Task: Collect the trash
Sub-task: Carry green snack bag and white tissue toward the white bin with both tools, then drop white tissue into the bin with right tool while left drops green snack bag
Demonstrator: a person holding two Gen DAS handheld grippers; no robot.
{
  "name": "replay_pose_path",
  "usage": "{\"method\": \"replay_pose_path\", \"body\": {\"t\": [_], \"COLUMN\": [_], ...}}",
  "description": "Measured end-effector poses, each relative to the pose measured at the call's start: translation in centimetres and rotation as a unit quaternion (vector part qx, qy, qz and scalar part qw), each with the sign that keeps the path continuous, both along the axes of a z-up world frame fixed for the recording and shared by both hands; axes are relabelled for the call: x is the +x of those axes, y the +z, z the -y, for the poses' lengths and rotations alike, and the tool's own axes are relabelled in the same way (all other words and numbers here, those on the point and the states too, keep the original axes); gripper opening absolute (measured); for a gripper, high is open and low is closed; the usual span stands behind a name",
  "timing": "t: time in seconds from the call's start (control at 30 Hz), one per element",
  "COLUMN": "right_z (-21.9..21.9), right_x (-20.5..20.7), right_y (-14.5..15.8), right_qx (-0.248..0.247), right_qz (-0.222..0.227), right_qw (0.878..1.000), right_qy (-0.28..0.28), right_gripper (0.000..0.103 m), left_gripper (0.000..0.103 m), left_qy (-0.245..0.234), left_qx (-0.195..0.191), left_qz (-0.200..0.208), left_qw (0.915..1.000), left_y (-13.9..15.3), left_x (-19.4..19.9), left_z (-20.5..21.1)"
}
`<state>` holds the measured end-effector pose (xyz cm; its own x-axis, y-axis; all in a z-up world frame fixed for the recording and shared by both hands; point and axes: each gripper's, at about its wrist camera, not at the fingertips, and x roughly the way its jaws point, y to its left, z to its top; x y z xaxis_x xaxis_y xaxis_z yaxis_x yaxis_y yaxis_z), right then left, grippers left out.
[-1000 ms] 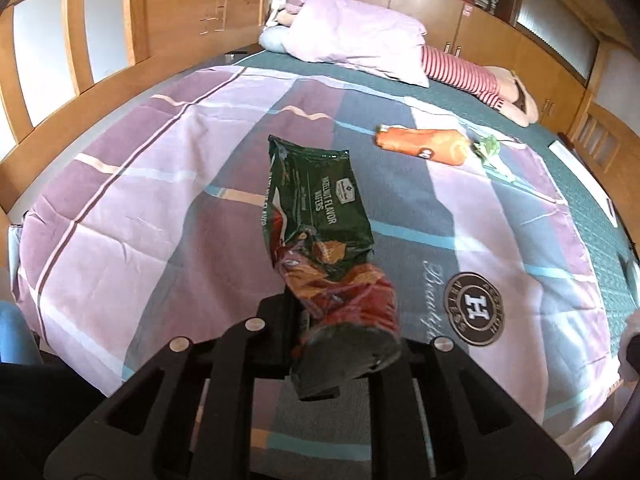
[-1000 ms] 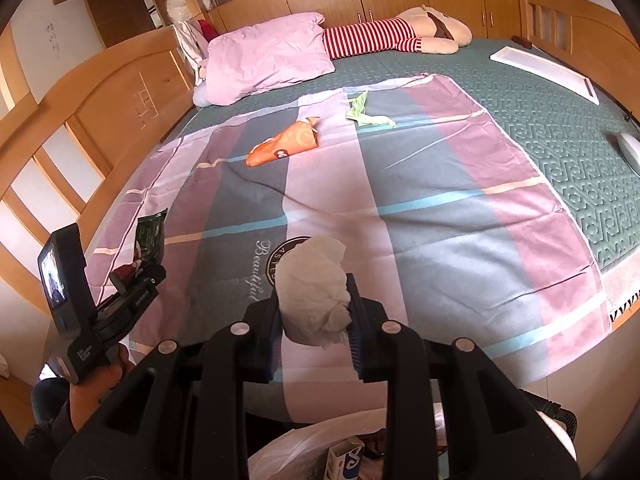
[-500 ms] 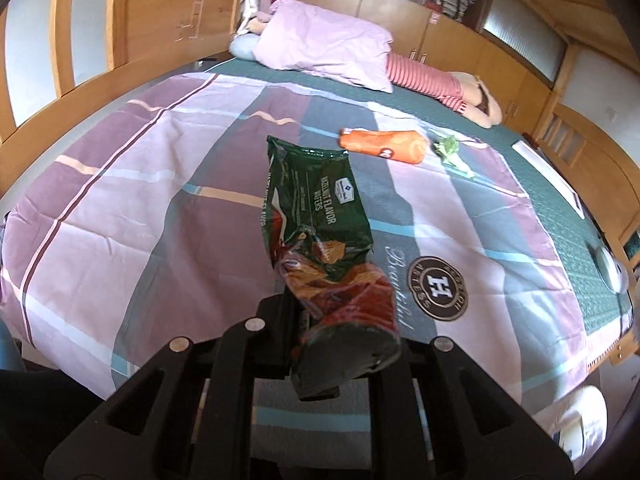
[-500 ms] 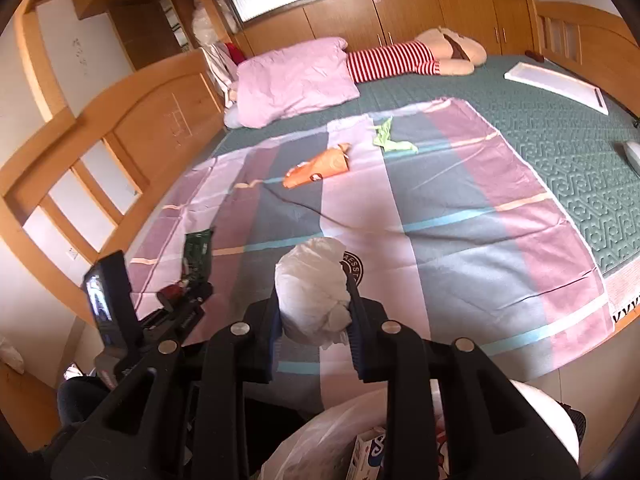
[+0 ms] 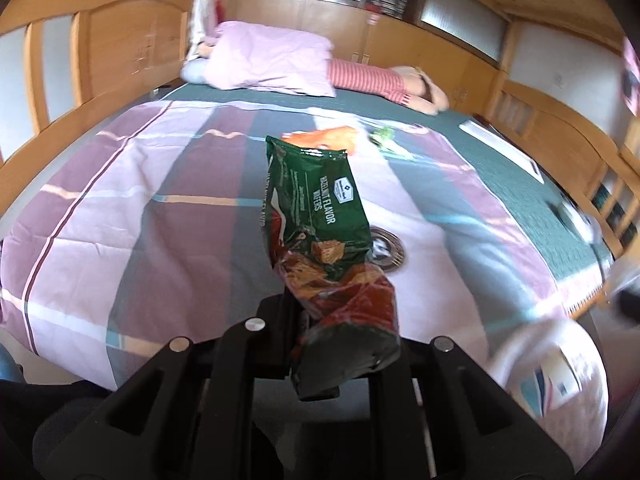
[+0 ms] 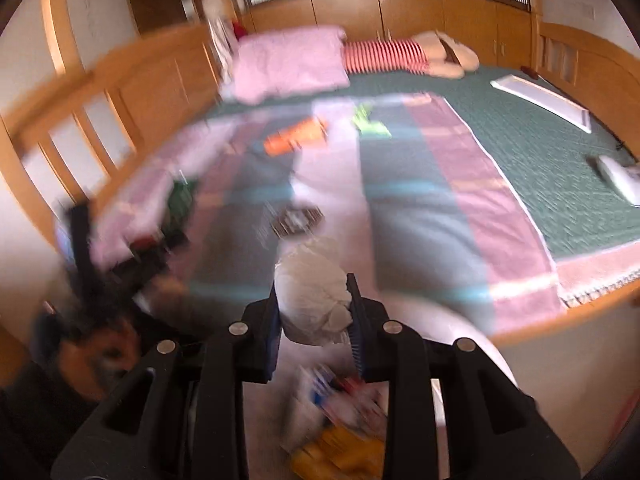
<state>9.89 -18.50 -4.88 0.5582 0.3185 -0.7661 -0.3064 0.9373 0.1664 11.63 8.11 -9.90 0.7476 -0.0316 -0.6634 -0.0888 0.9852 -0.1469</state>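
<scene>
My left gripper (image 5: 336, 336) is shut on the crumpled lower end of a green and red wafer wrapper (image 5: 320, 216), which sticks up and forward over the striped bedspread (image 5: 160, 208). My right gripper (image 6: 314, 312) is shut on a crumpled white tissue (image 6: 312, 292), held above a white trash bag (image 6: 344, 412) that has packaging in it. The bag's blurred edge (image 5: 548, 364) also shows at the lower right of the left wrist view. An orange wrapper (image 6: 296, 138) and a green scrap (image 6: 368, 120) lie farther up the bed.
A pink pillow (image 5: 272, 60) and a striped stuffed toy (image 5: 376, 80) lie at the head of the bed. Wooden rails (image 5: 52, 80) run along the left side. A white flat object (image 6: 544, 100) and a white device (image 6: 616, 178) rest on the green cover at the right.
Both grippers have pulled back from the bed toward its foot edge, each still holding its item. The trash bag now fills more of the right wrist view, and both views are blurred.
</scene>
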Motion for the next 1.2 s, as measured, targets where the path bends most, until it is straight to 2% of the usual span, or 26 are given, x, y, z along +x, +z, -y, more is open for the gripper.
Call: {"method": "replay_pose_path", "body": {"t": [0.03,0.1,0.17,0.2,0.27,0.33,0.43,0.53,0.63,0.67,0.77,0.8,0.83,0.93,0.97,1.0,1.1,1.13,1.2], "right_z": [0.2,0.7,1.0,1.2,2.3,3.8,6.4,8.8,10.3,10.6,11.1,11.1,11.2,11.4,11.4,11.4,11.3,11.2,10.5], "right_x": [-0.3,-0.9,-1.5,-1.7,-1.9,-1.8,-1.6,-2.0,-2.5,-2.5,-2.7,-2.5,-2.7,-2.7,-2.5,-2.4,-1.7,-1.3,-0.1], "right_y": [-0.9,-3.0,-4.5,-4.6,-4.0,-2.4,0.6,3.0,4.2,4.5,4.4,4.2,4.1,3.7,3.6,3.5,3.4,3.4,3.6], "right_qx": [-0.013,-0.03,-0.043,-0.049,-0.043,-0.015,0.046,0.098,0.13,0.134,0.137,0.138,0.14,0.144,0.144,0.144,0.148,0.148,0.142], "right_qz": [-0.011,-0.051,-0.084,-0.085,-0.072,-0.05,-0.006,0.047,0.078,0.083,0.082,0.078,0.077,0.072,0.07,0.068,0.062,0.059,0.056], "right_qw": [1.0,0.998,0.996,0.995,0.996,0.998,0.994,0.983,0.973,0.971,0.968,0.968,0.967,0.966,0.966,0.966,0.966,0.966,0.969], "right_qy": [-0.003,-0.001,0.005,0.001,-0.015,-0.044,-0.097,-0.144,-0.174,-0.182,-0.194,-0.197,-0.198,-0.202,-0.203,-0.204,-0.203,-0.202,-0.194], "right_gripper": [0.03,0.038,0.059,0.061,0.062,0.064,0.066,0.067,0.068,0.068,0.068,0.068,0.068,0.069,0.069,0.069,0.07,0.071,0.072], "left_gripper": [0.014,0.014,0.014,0.014,0.014,0.014,0.014,0.015,0.016,0.017,0.022,0.037,0.056,0.072,0.075,0.08,0.082,0.082,0.083], "left_qy": [-0.01,-0.034,-0.055,-0.064,-0.082,-0.098,-0.148,-0.232,-0.342,-0.368,-0.417,-0.424,-0.426,-0.417,-0.405,-0.391,-0.333,-0.298,-0.242], "left_qx": [0.001,-0.009,-0.012,-0.011,-0.009,-0.011,-0.013,-0.009,-0.036,-0.033,0.003,0.018,0.032,0.036,0.032,0.028,0.008,0.006,0.007], "left_qz": [0.001,0.009,0.018,0.022,0.027,0.024,0.015,0.014,-0.004,-0.006,-0.007,-0.009,-0.011,0.001,0.004,0.009,0.026,0.032,0.036], "left_qw": [0.9999,0.9994,0.9982,0.9977,0.9962,0.9949,0.9888,0.9726,0.9389,0.9292,0.9091,0.9056,0.9043,0.9083,0.9136,0.9201,0.9425,0.9541,0.9696], "left_y": [0.2,1.0,1.8,2.1,2.5,2.5,2.4,2.1,1.3,1.1,0.3,0.0,-0.3,-0.3,-0.2,0.0,0.8,1.1,1.5], "left_x": [-0.5,-1.5,-2.2,-2.5,-3.1,-3.4,-4.0,-5.5,-7.3,-7.9,-9.5,-9.9,-10.2,-10.2,-9.9,-9.7,-7.9,-7.0,-5.1], "left_z": [0.7,1.9,3.0,3.4,4.4,5.2,6.9,9.9,13.4,14.4,17.0,17.7,18.2,18.0,17.5,16.6,14.3,12.9,10.8]}}
